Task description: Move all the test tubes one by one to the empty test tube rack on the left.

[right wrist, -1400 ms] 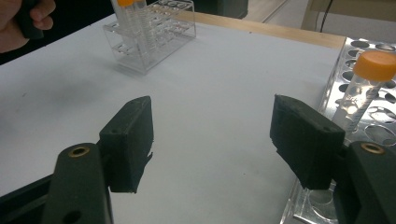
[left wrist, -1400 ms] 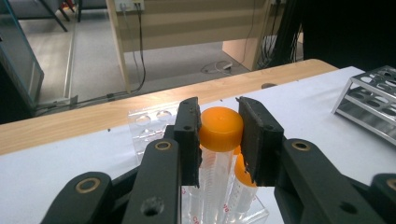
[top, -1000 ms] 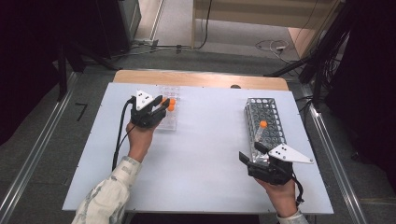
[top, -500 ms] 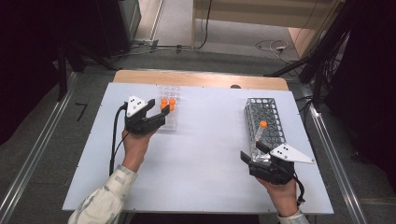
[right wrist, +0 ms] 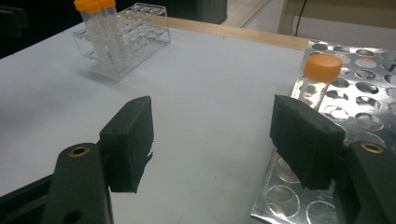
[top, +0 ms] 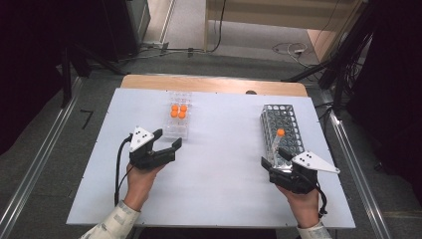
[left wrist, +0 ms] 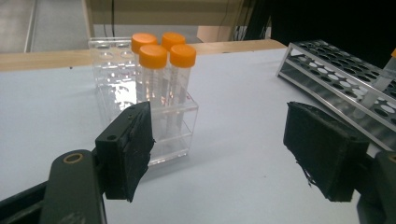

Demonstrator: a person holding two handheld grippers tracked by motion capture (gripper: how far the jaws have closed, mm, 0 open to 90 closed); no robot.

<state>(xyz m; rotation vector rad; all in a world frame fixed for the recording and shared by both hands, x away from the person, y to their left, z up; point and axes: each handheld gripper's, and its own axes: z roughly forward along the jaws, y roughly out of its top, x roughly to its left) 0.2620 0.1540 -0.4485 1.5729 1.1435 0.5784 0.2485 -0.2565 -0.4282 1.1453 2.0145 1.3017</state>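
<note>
The work in hand looks like moving orange-capped tubes between two racks. Four tubes (left wrist: 161,84) stand upright in the clear rack (top: 177,124), and one tube (top: 277,143) leans in the metal rack (top: 283,127).

The left gripper (top: 165,144) has drawn back from the clear rack toward the person, and its jaws have just been opening; they stand released with nothing between them. In the left gripper view the clear rack sits ahead of the jaws and toward the left one, apart from both, its near corner just beyond that jaw's tip.

The right gripper (top: 278,159) is spread wide too, and empty. The lone tube (right wrist: 316,81) lies just ahead of its right jaw, apart from the pad. The tube's long axis rises from the rack hole toward its cap (right wrist: 322,66), tilted rather than plumb.

By this reading the right hand (top: 301,201) is far the nearer to that tube, while the left hand (top: 141,180) is well apart from it across the table (top: 219,164). A grasp would likely need the right jaws to shift toward their right side and forward, so the tube stands between them, with the pads meeting it across its axis below the cap.
</note>
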